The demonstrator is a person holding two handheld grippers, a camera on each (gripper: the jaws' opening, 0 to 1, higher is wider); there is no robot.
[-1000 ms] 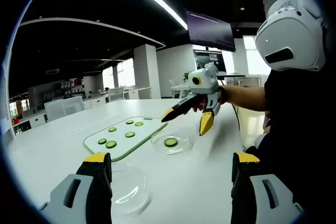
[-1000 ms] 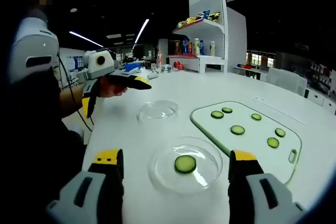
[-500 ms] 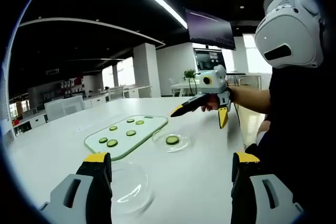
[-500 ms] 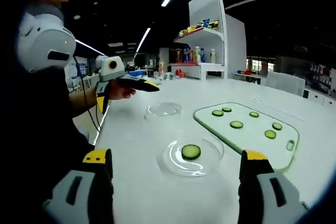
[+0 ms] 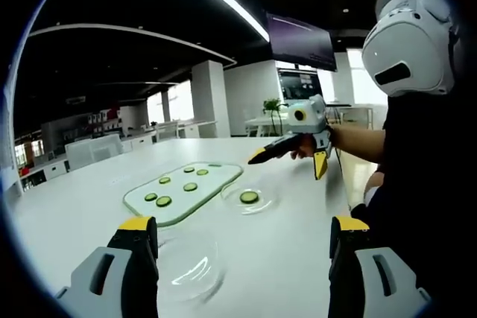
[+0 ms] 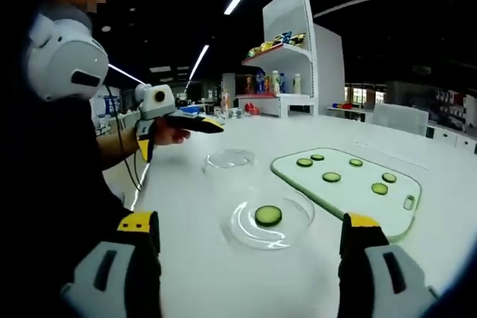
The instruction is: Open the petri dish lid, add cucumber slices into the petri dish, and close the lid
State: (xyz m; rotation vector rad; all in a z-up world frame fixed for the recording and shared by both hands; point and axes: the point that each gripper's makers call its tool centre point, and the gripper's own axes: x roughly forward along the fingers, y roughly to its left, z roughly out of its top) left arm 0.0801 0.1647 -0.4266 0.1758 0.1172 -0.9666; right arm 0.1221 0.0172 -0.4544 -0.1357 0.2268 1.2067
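Observation:
An uncovered petri dish (image 5: 262, 207) (image 6: 246, 234) sits on the white table with one cucumber slice (image 5: 249, 197) (image 6: 268, 215) in it. Its clear lid (image 5: 191, 267) (image 6: 229, 159) lies apart on the table, just ahead of my left gripper (image 5: 244, 224), which stands open and holds nothing. My right gripper (image 6: 251, 223) is open too, hovering short of the dish. Across the table each gripper shows in the other's view: the right gripper (image 5: 289, 161) and the left gripper (image 6: 177, 137), both held above the surface with jaws apart.
A pale green cutting board (image 5: 177, 192) (image 6: 350, 193) with several cucumber slices (image 5: 163, 201) (image 6: 331, 176) lies beside the dish. The person (image 5: 417, 147) stands at the table's edge. A white shelf with bottles (image 6: 287, 83) stands behind.
My right gripper has pulled back from just over the dish toward the person and risen. Both views drifted slightly; dish, lid and board stayed put.

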